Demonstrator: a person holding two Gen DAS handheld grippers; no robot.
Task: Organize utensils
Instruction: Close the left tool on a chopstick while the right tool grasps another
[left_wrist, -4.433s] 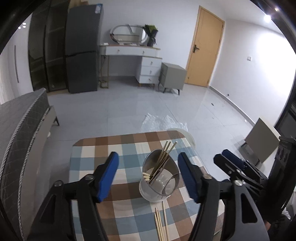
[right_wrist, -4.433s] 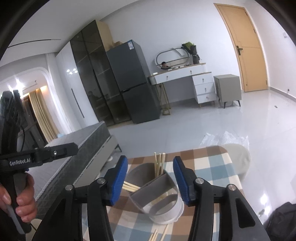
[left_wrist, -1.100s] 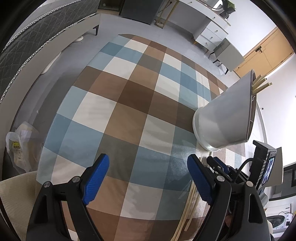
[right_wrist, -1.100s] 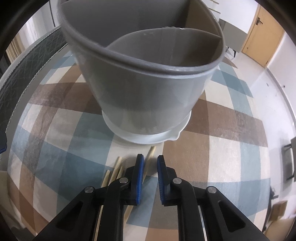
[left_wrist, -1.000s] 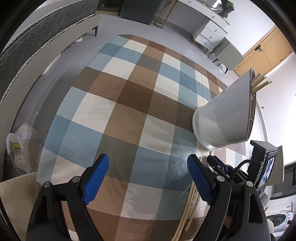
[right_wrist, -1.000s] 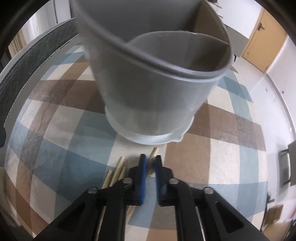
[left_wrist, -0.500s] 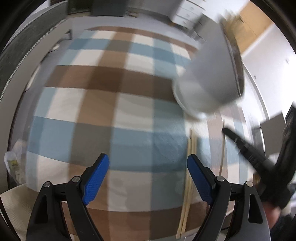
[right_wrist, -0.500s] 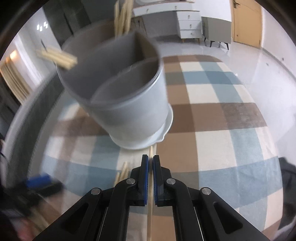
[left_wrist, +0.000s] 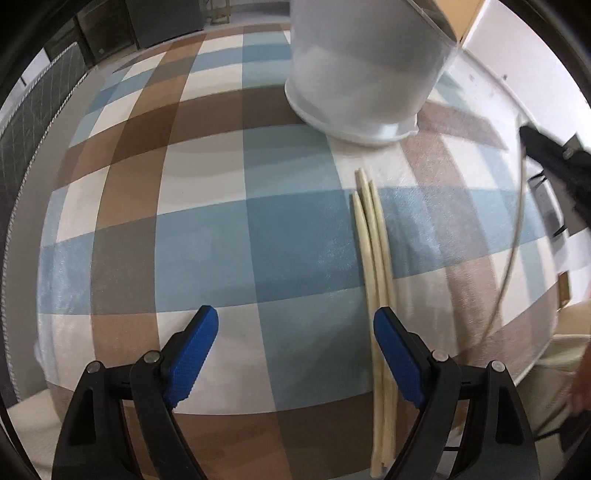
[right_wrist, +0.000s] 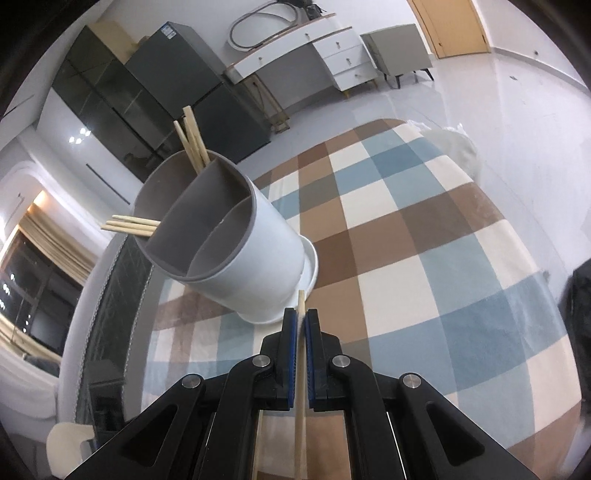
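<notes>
A white utensil holder (right_wrist: 236, 254) with grey inner dividers stands on the checked tablecloth (right_wrist: 424, 236); several chopsticks (right_wrist: 192, 138) lean out of its far compartments. My right gripper (right_wrist: 301, 319) is shut on one pale chopstick (right_wrist: 300, 391), lifted above the cloth just in front of the holder. In the left wrist view the holder (left_wrist: 362, 62) is at the top, and three chopsticks (left_wrist: 376, 258) lie side by side on the cloth. My left gripper (left_wrist: 295, 332) hangs open over the cloth, its right finger above the chopsticks' near ends. The held chopstick (left_wrist: 517, 221) shows blurred at right.
The table's rounded edge (left_wrist: 532, 354) runs close on the right. Beyond it are a grey floor, a dark fridge (right_wrist: 192, 88), a white dresser (right_wrist: 317, 48) and a padded grey bed edge (left_wrist: 33, 110). A hand (left_wrist: 581, 384) shows at the far right.
My right gripper closed on a chopstick and lifted it off the cloth, tilting up toward the holder. My left gripper swung right and lower, bringing the three lying chopsticks under its right finger.
</notes>
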